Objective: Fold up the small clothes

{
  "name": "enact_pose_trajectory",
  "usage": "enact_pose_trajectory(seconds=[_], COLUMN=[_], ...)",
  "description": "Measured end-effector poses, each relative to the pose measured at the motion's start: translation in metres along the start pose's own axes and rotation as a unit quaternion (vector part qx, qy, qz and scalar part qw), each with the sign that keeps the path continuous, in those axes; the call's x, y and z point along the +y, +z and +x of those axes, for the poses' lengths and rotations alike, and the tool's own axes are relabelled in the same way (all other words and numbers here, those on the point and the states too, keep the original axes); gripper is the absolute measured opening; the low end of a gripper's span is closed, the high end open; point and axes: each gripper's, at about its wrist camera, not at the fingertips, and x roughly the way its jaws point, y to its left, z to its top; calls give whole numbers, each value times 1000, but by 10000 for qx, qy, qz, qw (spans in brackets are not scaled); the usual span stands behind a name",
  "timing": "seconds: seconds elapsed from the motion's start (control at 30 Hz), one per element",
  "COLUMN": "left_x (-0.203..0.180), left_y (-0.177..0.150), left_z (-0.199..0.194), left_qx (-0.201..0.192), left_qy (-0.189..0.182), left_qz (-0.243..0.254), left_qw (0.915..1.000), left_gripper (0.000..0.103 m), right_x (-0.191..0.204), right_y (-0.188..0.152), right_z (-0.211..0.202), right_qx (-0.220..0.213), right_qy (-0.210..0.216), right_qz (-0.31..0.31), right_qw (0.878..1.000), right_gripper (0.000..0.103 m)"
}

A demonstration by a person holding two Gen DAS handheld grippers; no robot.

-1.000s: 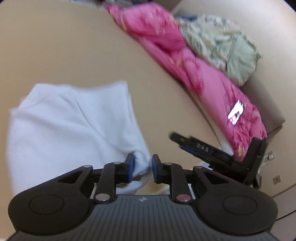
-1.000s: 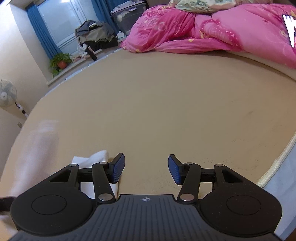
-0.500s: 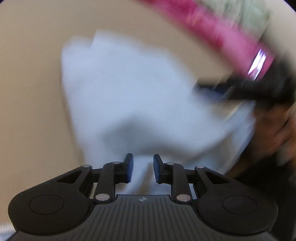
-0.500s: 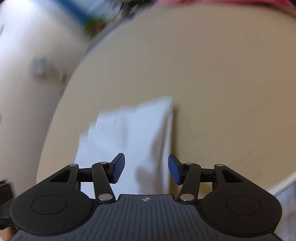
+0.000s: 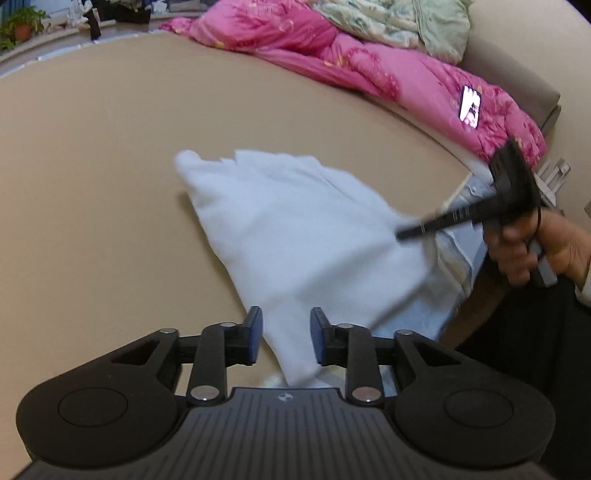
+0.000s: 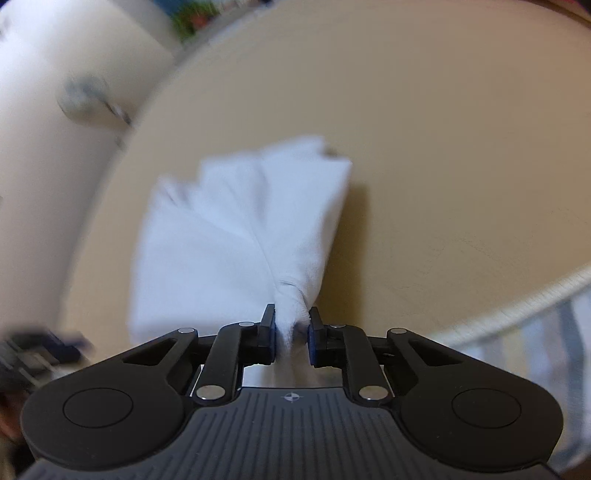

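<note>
A small white garment (image 5: 295, 229) lies partly lifted on the tan bed surface (image 5: 92, 166), stretched between both grippers. My left gripper (image 5: 286, 339) has its blue pads a little apart with the near corner of the cloth running between them. My right gripper (image 6: 291, 334) is shut on a bunched corner of the white garment (image 6: 243, 229). In the left wrist view the right gripper (image 5: 406, 233) appears at the right, blurred, pinching the cloth's far corner, with a hand (image 5: 532, 247) on its handle.
A pink quilt (image 5: 369, 66) and a pale green blanket (image 5: 406, 22) lie along the far side of the bed. The bed's piped edge (image 6: 509, 314) runs at the right, with striped bedding (image 5: 454, 258) below it. A plant (image 5: 20, 26) stands by the window.
My right gripper has closed on the garment's corner; it was open before. The cloth has been pulled up and spread between the grippers. My left gripper's pads stand a little wider.
</note>
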Motion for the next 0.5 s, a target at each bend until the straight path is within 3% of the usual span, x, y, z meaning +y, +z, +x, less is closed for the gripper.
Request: enact_pose_trajectory(seconds=[0.07, 0.13, 0.23, 0.27, 0.37, 0.5], left_x=[10, 21, 43, 53, 76, 86], left_y=[7, 12, 13, 11, 8, 21], left_z=[5, 18, 37, 43, 65, 85], left_qx=[-55, -80, -230, -263, -172, -134], left_qy=[16, -52, -156, -224, -481, -720], left_qz=[-109, -323, -887, -1152, -1816, -1915], left_qw=[9999, 9994, 9957, 9927, 9820, 9788], left_gripper=[44, 46, 63, 63, 63, 68], right_x=[2, 2, -5, -5, 3, 2], right_y=[-4, -1, 10, 14, 24, 33], right_z=[4, -5, -13, -10, 11, 44], right_qx=[19, -354, -822, -877, -712, -214], right_qy=[-209, -298, -218, -221, -238, -475], right_qz=[-139, -66, 423, 553, 639, 614], right_qw=[9997, 9989, 9955, 9944, 9951, 9968], right_gripper=[35, 42, 55, 59, 70, 73])
